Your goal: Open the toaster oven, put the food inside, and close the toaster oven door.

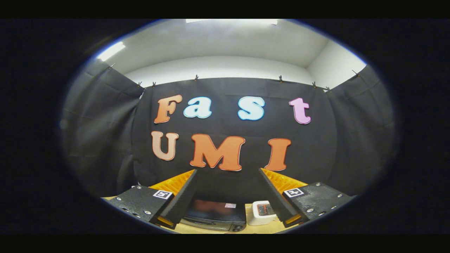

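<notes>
Dark toaster oven (214,215) sits on the bench (211,229), door apparently shut; white food container (261,212) just beside it. Gripper (227,196) hovers above the oven, jaws spread, holding nothing — start or finish.

Toaster oven (214,215): dark, glossy top, door side not visible; stands on the table, low between the spread tongs (228,179). White food tray (261,213) with reddish contents sits just beside its right side.
</notes>
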